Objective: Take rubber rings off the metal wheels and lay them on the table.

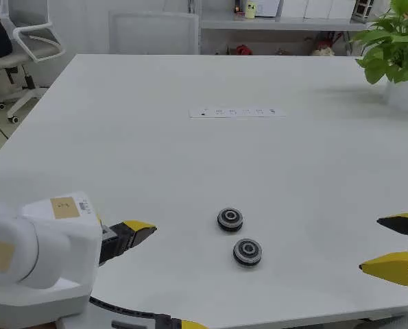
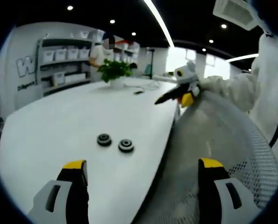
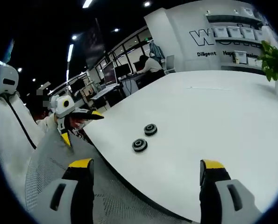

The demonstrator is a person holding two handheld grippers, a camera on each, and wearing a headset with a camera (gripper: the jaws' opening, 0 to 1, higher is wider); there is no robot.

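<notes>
Lying beyond wheels: power strip, plant

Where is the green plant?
In the head view, the plant stands at the far right edge of the table, up in the top right corner, well beyond the two wheels near the front.

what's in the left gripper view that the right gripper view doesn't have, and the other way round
Left gripper view: the right gripper shows at the right, open, held out by a white sleeve, with a ceiling vent above.

Right gripper view: the left gripper shows at the left, open, and a person sits at monitors past the table's far end.

Both: the white table, one wheel and a second wheel close together on it, the potted plant, and wall shelves.
</notes>
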